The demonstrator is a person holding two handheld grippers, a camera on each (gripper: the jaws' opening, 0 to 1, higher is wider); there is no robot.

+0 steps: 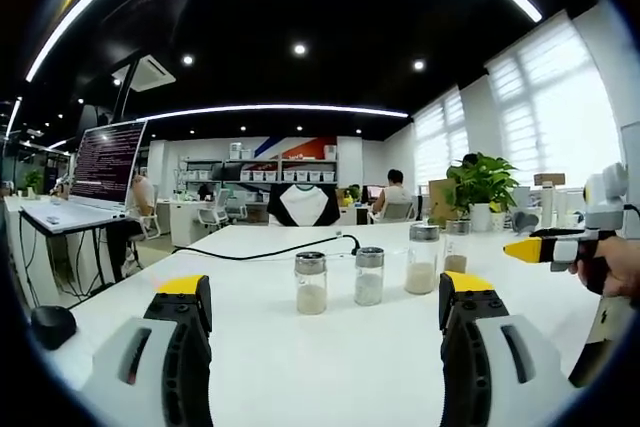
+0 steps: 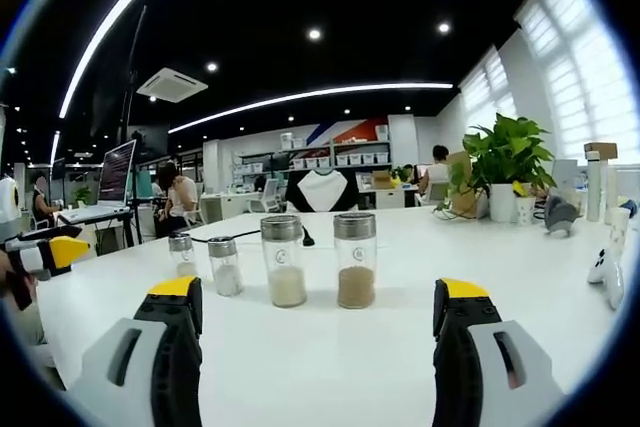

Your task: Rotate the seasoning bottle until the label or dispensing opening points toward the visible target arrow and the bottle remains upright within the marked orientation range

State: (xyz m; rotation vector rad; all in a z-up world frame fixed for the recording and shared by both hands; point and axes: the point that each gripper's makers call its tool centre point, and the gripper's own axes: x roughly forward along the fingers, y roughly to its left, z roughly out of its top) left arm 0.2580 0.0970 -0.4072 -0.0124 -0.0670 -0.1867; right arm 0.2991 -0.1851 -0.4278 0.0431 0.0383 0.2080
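A long white table (image 1: pixel 330 347) carries everything, and four glass seasoning bottles with metal caps stand upright on it in a loose row. In the left gripper view they sit ahead of the left gripper (image 1: pixel 325 322), beyond its yellow-tipped jaws and apart from them: a bottle of pale powder (image 1: pixel 311 284) just left of the gap's middle, a second bottle (image 1: pixel 369 277) beside it, a taller third bottle (image 1: pixel 422 260) further right, and a fourth with brown contents (image 1: pixel 456 248) behind that one. The left gripper's jaws stand wide apart, holding nothing. The right gripper (image 1: pixel 525 250) enters this view from the right, held in a hand (image 1: pixel 612 265), well clear of the bottles; from here I cannot tell how its jaws stand. In the right gripper view, that gripper (image 2: pixel 315 319) also has its jaws spread with nothing between them, and the same four bottles stand beyond the tips, the brown-filled one and a pale-filled one nearest the gap. One potted plant (image 2: pixel 508 172) stands at the table's far right, and one black cable (image 1: pixel 270 251) trails across the tabletop behind the bottles.
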